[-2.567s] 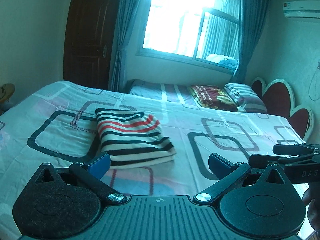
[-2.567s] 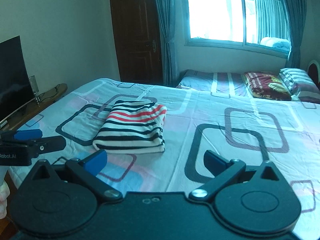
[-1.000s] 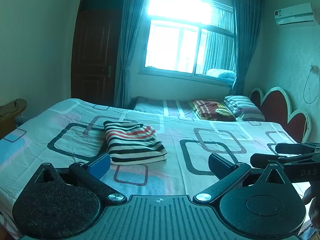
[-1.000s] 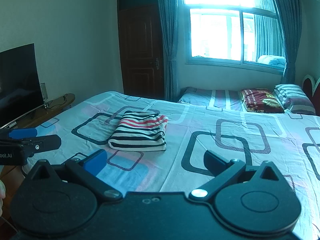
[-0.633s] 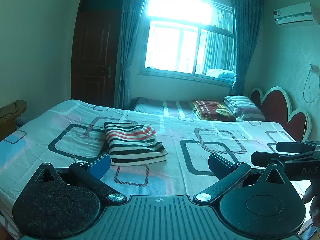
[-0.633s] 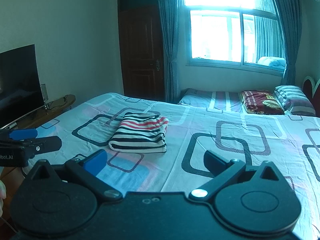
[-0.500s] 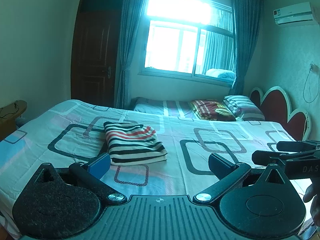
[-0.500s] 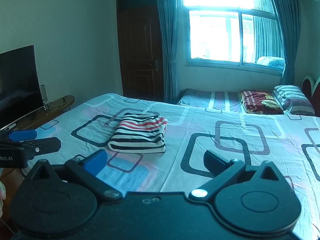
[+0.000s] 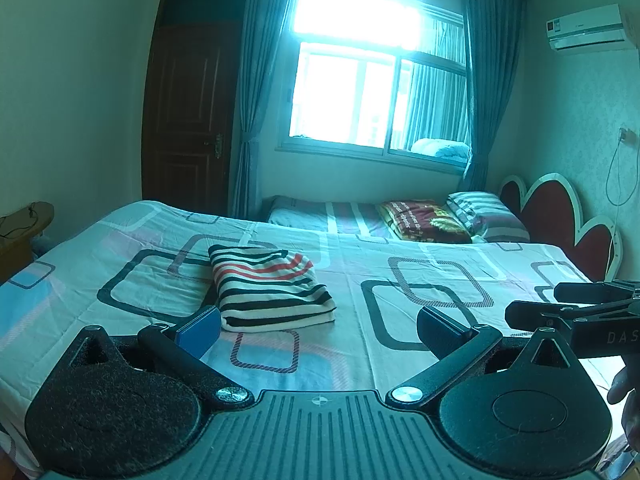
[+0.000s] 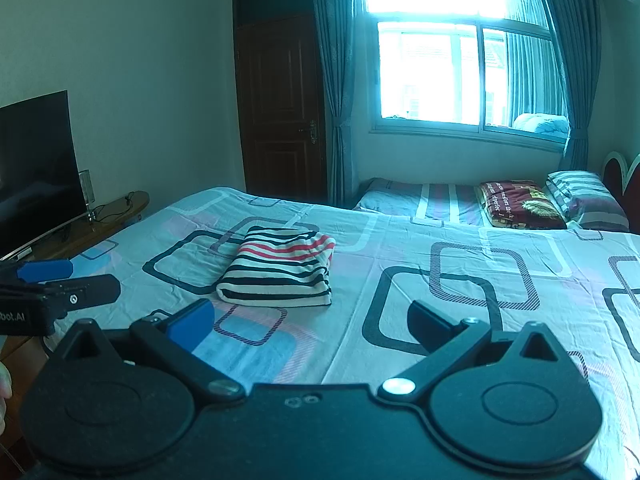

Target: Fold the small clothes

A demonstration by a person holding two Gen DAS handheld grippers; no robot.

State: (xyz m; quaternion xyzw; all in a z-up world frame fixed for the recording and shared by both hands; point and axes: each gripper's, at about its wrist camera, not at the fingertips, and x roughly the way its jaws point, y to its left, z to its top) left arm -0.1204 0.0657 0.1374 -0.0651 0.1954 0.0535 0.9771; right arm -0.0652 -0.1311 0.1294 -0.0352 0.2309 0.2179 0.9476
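Observation:
A folded garment with black, white and red stripes lies flat on the patterned bedsheet; it also shows in the right wrist view. My left gripper is open and empty, held above the bed's near edge, well short of the garment. My right gripper is open and empty, also back from the garment. Each gripper shows at the edge of the other's view: the right gripper and the left gripper.
A second bed with a dark red blanket and striped pillow stands by the window. A red headboard is at right. A TV on a wooden stand is at left. A dark door is behind.
Both grippers have drawn back and up from the bed since 2.6 s ago, so the garment looks smaller and farther. In the last second almost nothing moved.

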